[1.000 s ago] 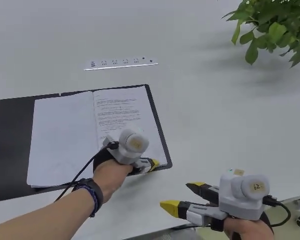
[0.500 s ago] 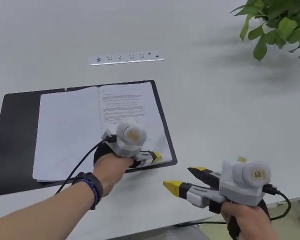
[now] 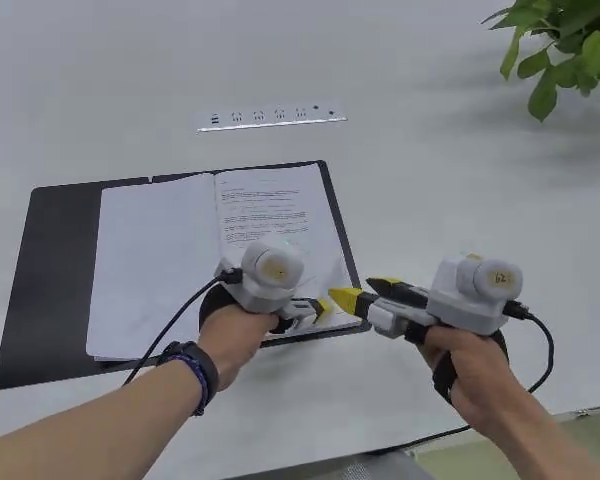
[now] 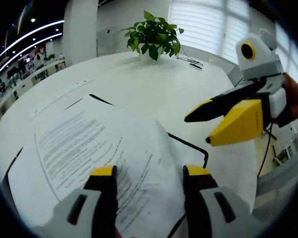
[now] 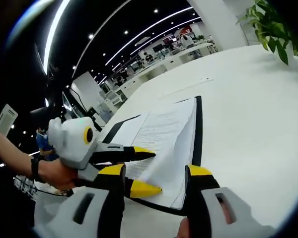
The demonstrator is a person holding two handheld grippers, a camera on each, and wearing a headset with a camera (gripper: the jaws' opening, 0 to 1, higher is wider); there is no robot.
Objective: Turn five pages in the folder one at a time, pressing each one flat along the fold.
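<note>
On a white bench (image 3: 460, 180), head view: an open folder (image 3: 60, 290) lies flat, black cover showing on the left and as a thin border on the right, the printed page (image 3: 270, 215) on its right half. The left gripper (image 3: 315, 310) sits at the folder's near right corner, the right gripper (image 3: 365, 292) just beside it off the right edge, tips pointing at the corner. A power strip (image 3: 270, 116) lies beyond the far edge, well apart; a plant (image 3: 565, 50) stands at the far right, with bare bench all round the folder's right side. Left gripper view: the left gripper (image 4: 149, 173) has its fingers wide apart over the printed page (image 4: 89, 139), whose near corner curls up from the folder's black edge (image 4: 188, 144); the right gripper (image 4: 197, 130) comes in from the right, fingers a little apart, close to that edge. Right gripper view: the right gripper (image 5: 155, 170) shows its fingers wide, gripping nothing, aimed at the folder's corner (image 5: 197, 129), where the left gripper's fingers (image 5: 144, 189) sit above and below the raised page corner; whether they touch it is unclear.
</note>
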